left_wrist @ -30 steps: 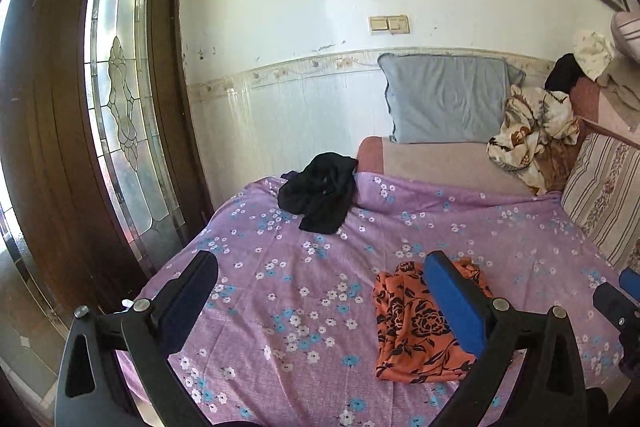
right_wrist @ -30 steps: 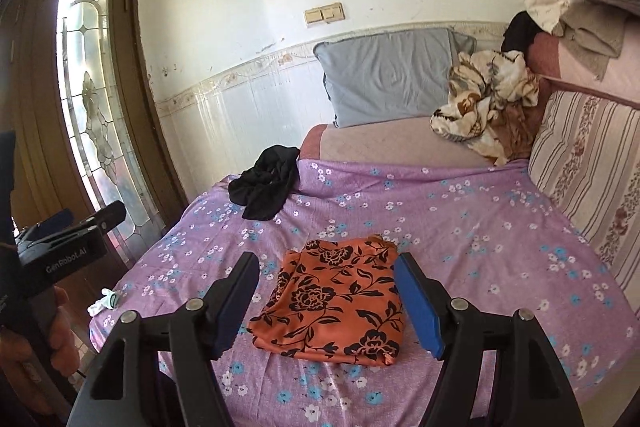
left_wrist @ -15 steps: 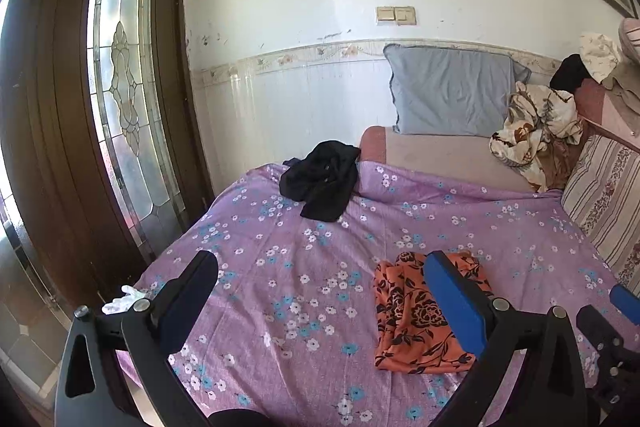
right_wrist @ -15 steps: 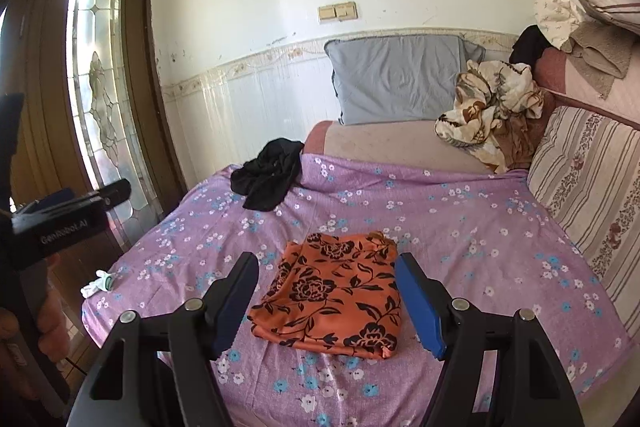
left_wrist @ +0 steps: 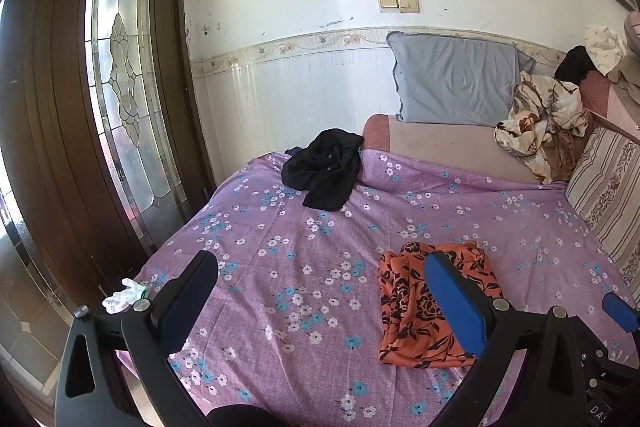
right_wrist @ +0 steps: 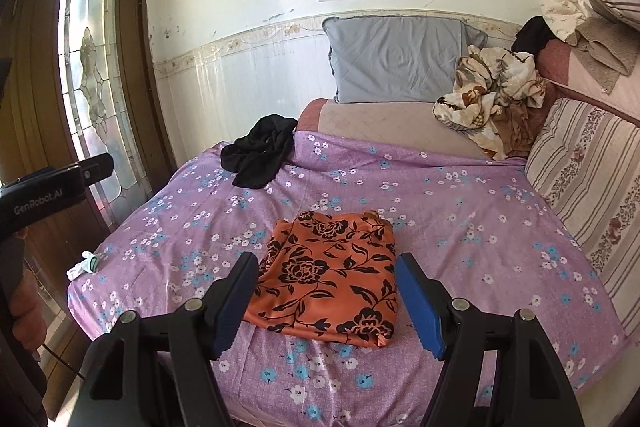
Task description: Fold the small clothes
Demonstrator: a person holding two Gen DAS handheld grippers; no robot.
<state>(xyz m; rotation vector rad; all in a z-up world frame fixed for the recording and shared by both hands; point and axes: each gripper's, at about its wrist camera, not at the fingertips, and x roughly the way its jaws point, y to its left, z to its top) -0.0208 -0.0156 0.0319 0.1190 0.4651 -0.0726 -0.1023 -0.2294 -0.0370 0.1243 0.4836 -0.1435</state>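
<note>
I see the folded orange floral garment [right_wrist: 332,279] lying flat on the bed [right_wrist: 460,227], close to its near edge and about midway along it. My right gripper [right_wrist: 326,301] hangs just above the near end of that garment, fingers [right_wrist: 420,301] spread wide and gripping nothing. My left gripper [left_wrist: 320,299] hovers over the bare sheet just left of the garment, fingers likewise released and empty. A crumpled black garment [left_wrist: 324,173] sits at the far left corner of the sheet. A grey pillow [right_wrist: 396,59] leans against the wall beyond the bed's far edge.
</note>
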